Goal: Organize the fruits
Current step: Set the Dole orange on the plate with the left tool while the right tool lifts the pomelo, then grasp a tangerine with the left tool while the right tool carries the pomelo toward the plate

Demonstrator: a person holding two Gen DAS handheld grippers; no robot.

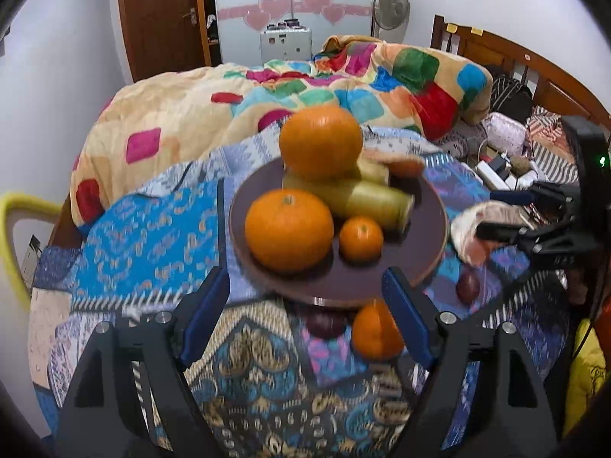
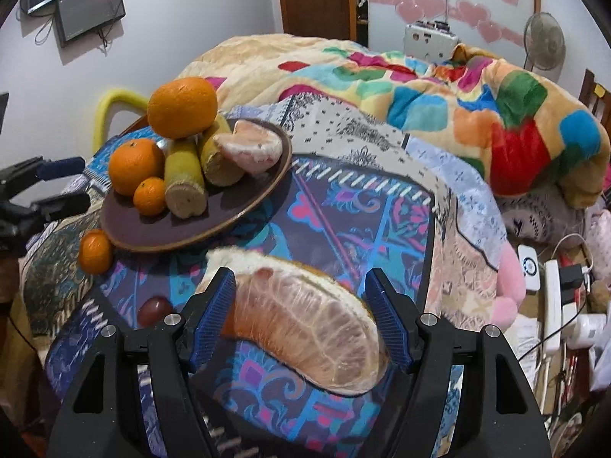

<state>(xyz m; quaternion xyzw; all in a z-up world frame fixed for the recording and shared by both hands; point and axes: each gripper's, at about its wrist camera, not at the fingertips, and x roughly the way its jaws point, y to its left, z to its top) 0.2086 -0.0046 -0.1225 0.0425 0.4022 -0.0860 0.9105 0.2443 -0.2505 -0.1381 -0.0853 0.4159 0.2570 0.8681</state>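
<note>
A dark brown plate [image 1: 427, 206] [image 2: 126, 225] on the patterned bedspread holds two big oranges [image 1: 289, 229], a small tangerine [image 1: 361, 238], yellow cut pieces [image 1: 378, 200] and a pomelo piece [image 2: 248, 149]. My left gripper [image 1: 305, 313] is open just in front of the plate, with a loose tangerine [image 1: 376, 330] and a dark red fruit [image 1: 324, 324] between its fingers. My right gripper [image 2: 299, 315] is open around a large peeled pomelo wedge [image 2: 309, 328] lying on the bedspread. Another dark red fruit [image 1: 467, 286] [image 2: 152, 309] lies nearby.
A colourful blanket [image 1: 343, 76] is heaped behind the plate. Power strips, cables and clutter [image 2: 553, 297] lie at the right by the wooden headboard [image 1: 515, 53]. A yellow chair frame [image 1: 15, 229] stands at the left. A door, a fan and a wardrobe stand behind.
</note>
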